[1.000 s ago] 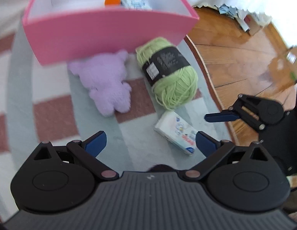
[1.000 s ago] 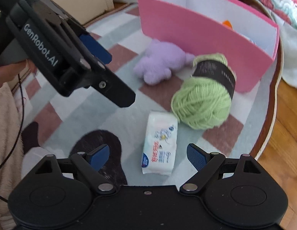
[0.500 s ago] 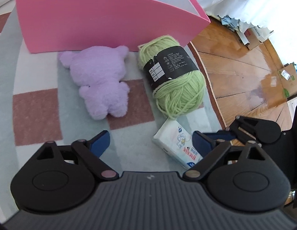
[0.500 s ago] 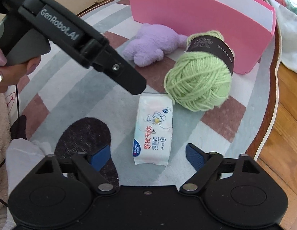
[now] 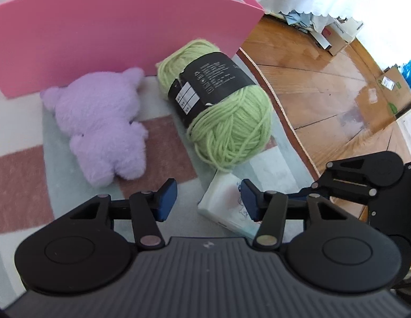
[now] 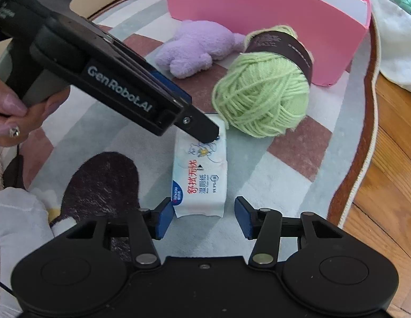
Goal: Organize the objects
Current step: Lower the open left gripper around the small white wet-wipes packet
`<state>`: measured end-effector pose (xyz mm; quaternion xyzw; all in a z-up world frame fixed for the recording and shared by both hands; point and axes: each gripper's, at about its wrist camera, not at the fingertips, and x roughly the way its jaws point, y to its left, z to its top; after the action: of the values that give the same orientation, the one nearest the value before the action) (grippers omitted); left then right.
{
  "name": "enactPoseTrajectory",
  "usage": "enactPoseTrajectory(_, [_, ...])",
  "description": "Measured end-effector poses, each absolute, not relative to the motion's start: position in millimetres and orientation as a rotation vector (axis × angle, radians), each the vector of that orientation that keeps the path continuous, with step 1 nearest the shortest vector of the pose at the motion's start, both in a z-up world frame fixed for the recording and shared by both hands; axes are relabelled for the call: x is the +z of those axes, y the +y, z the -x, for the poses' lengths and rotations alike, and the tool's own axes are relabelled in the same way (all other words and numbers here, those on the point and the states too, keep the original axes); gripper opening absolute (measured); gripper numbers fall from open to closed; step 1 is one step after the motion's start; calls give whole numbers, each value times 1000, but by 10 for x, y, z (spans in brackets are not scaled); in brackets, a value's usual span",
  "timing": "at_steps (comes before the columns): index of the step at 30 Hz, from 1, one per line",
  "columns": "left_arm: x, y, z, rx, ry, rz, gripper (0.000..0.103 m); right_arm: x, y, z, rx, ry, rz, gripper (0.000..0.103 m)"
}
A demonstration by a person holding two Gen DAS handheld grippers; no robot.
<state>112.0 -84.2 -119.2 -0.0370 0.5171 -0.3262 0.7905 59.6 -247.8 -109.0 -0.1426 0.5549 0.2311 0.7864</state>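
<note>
White wipes pack lies flat on the rug, touching green yarn.

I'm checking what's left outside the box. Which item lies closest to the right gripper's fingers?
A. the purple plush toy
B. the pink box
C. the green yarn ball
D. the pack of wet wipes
D: the pack of wet wipes lies on the rug just ahead of the right gripper, its near end between the fingertips.
</note>
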Motion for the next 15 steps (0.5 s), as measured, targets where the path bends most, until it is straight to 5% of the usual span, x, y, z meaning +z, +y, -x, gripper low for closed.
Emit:
enactPoseTrajectory(4, [-1182,-826,-1115,-695,1137,92,49,-1084,-2532,-634,430,1229,286,59])
enactPoseTrajectory(7, [-1198,-800,-1134,-695,1199,125,36,-1074,-2628,-677,374,1249,232,57])
enactPoseTrajectory(12, [-1266,-727,-1168,-684,1251,219,28,-1039,-2750,-754,354,1243,74,35])
enactPoseTrajectory(15, [-1302,-733,-1157,-698,1271,258,26,-1062,-2635,-741,368,1218,73,36])
